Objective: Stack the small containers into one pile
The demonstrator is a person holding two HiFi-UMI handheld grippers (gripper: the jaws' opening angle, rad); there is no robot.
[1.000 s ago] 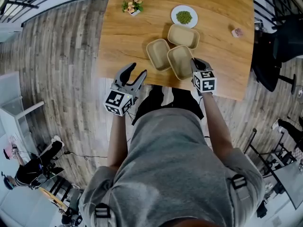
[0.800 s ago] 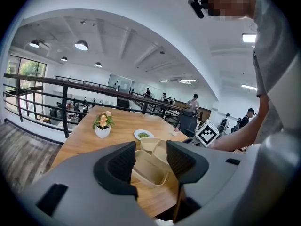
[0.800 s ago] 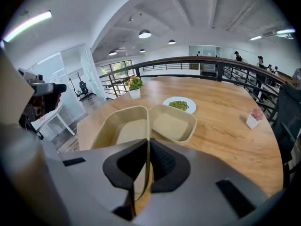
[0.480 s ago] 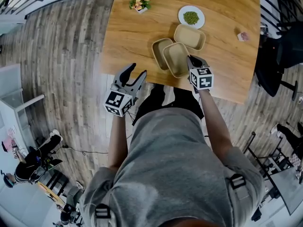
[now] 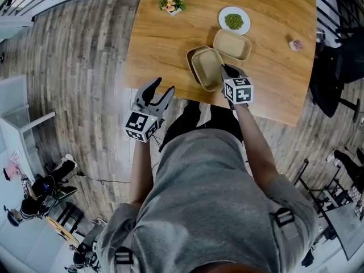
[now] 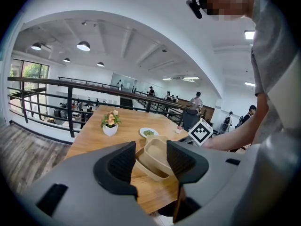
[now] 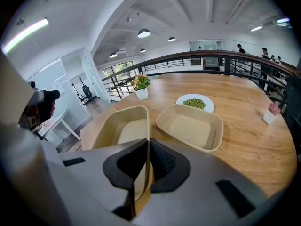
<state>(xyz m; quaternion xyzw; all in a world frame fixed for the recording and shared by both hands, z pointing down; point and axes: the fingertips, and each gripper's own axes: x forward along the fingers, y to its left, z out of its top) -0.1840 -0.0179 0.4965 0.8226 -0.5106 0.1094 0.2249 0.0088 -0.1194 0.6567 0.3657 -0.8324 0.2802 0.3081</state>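
Three small tan containers are on the wooden table (image 5: 159,44). My right gripper (image 5: 227,71) is shut on the near rim of one container (image 5: 208,68), holding it tilted over a second container (image 5: 193,54), which it mostly covers. The third container (image 5: 232,44) sits apart at the right. In the right gripper view the held container (image 7: 123,131) has its thin rim pinched between the pads, and the third container (image 7: 190,126) lies beside it. My left gripper (image 5: 156,92) hangs open and empty off the table's near edge. Its view shows the overlapping containers (image 6: 155,157) between its jaws, farther off.
A white plate of green bits (image 5: 234,20) lies behind the containers. A small flower pot (image 5: 172,2) stands at the back left and a small pink object (image 5: 296,45) at the right edge. Wood floor, railings and a dark chair (image 5: 335,67) surround the table.
My right gripper has carried its container to the left, from beside the left container to over it. The left gripper has stayed in place.
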